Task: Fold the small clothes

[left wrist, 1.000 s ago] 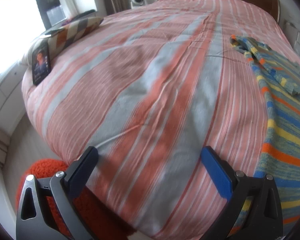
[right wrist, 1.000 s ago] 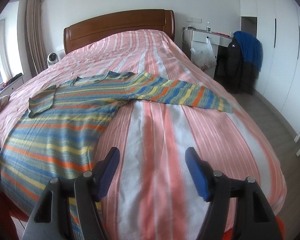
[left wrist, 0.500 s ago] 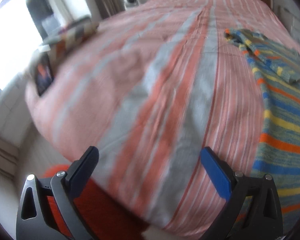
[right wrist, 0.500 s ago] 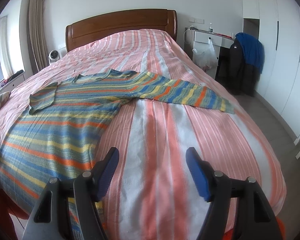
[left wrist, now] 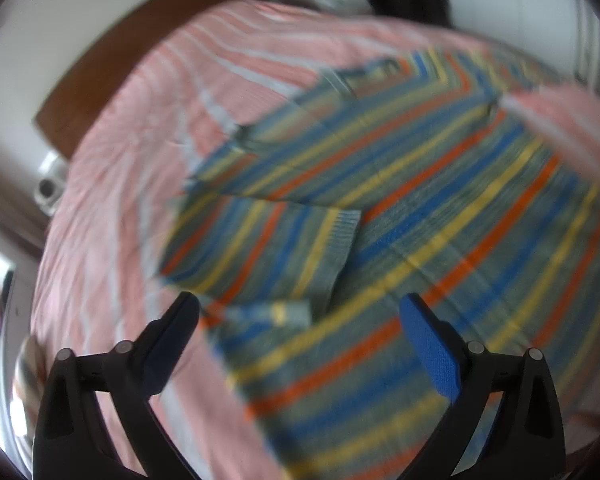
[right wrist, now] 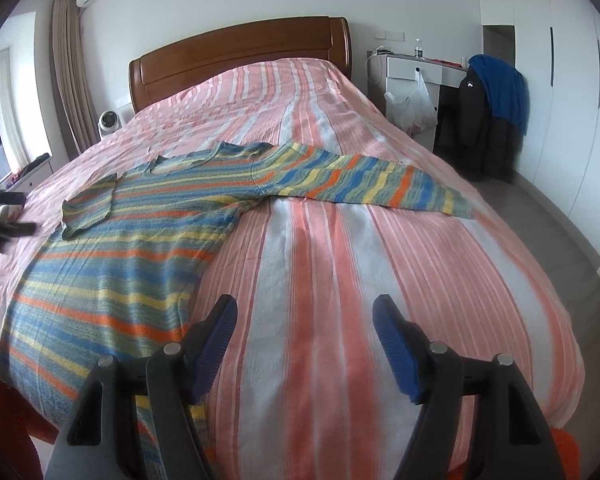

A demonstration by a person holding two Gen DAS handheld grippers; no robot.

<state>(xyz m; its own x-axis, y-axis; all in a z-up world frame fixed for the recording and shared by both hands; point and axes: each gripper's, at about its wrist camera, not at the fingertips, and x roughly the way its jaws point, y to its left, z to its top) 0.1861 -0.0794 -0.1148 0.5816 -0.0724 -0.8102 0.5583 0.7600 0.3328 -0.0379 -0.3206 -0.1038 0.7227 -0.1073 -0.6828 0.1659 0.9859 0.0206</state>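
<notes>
You are working from the left side first: your left gripper (left wrist: 300, 328) is hanging over the striped sweater (left wrist: 400, 208) with its jaws standing wide and nothing between them, the blue pads clear of the knit. Just ahead of its fingers the short sleeve (left wrist: 260, 248) is lying doubled back onto the body of the garment (the view is smeared, so the exact edge of the cuff is hard to place). In the right wrist view that same gripper (right wrist: 4, 216) is showing only as a dark blur at the far left edge, beside the folded sleeve (right wrist: 90, 204).

Moving right, the sweater (right wrist: 140, 248) is lying flat on the pink striped bedspread (right wrist: 340, 272), its body to the left of your right gripper (right wrist: 304, 340) and its long sleeve (right wrist: 360, 178) stretching out well ahead of it and to the right. Your right gripper is also holding its jaws wide and empty, over bare bedspread beside the hem.

By my reading, you are in the sleeve-folding step, with one side turned in and the other not yet done. The next move probably calls for reaching forward to the long sleeve's cuff, pinching the cloth, and carrying it leftward across the chest
</notes>
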